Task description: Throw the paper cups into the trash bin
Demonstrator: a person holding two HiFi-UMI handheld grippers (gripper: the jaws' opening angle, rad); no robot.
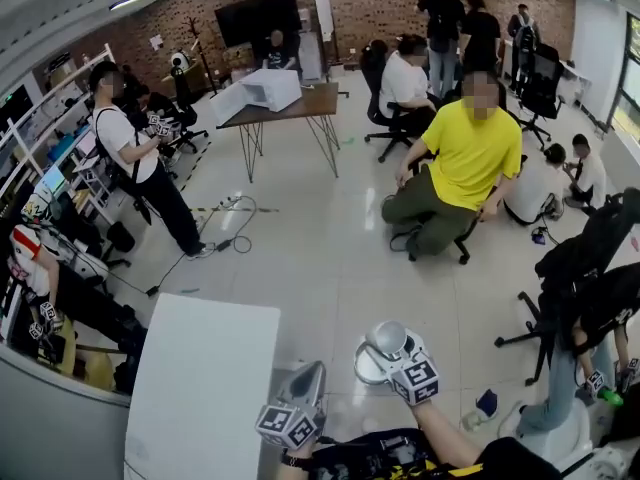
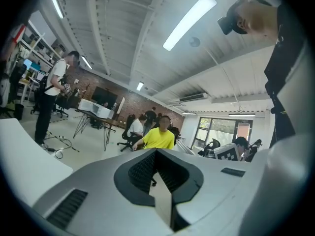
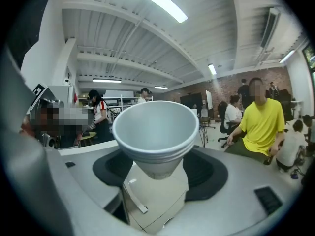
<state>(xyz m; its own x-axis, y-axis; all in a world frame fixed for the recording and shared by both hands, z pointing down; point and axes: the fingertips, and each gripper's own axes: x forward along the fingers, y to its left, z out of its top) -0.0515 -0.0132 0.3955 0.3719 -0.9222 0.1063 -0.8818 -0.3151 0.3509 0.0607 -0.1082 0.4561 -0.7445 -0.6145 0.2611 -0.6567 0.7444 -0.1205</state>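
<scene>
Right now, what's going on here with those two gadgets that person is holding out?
A person is carrying a stack of white paper cups in the right gripper, whose fingers grip the stack's lower part. The left gripper has nothing between its fingers. Both are held out over the floor beside a white table in a busy office. The cups have not been thrown away yet.

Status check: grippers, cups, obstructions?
Right gripper shut on stacked paper cups. Left gripper shut, empty. Person in yellow seated ahead, across floor.
</scene>
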